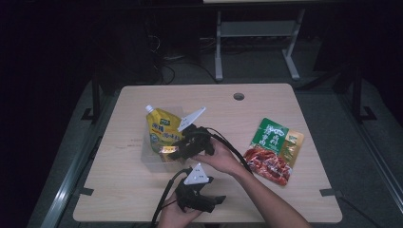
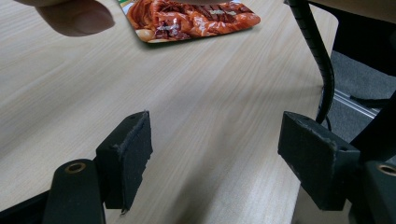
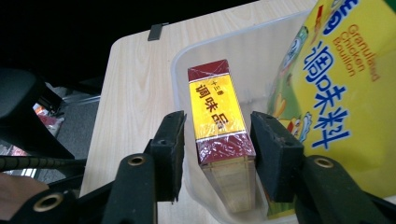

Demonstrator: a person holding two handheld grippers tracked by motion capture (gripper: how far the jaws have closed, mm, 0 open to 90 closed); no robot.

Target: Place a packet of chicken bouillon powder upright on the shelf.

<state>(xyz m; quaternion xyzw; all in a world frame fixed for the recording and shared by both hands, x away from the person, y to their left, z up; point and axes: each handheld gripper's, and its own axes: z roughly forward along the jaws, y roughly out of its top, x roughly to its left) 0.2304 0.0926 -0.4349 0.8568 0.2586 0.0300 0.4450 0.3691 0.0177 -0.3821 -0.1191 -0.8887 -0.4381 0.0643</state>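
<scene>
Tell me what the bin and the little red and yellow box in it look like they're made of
The bin looks like clear, slightly frosted plastic: the table shows through its wall. The red and yellow box seems to be cardboard under glossy film, judging by wrinkles and glare at its edges.

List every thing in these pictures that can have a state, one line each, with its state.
Right gripper: open, jaws astride the box, pads just clear.
Left gripper: open, nothing between the jaws.
Box: standing in the clear tub.
Yellow pouch: leaning in tub.
Red-green packet: flat on table.
</scene>
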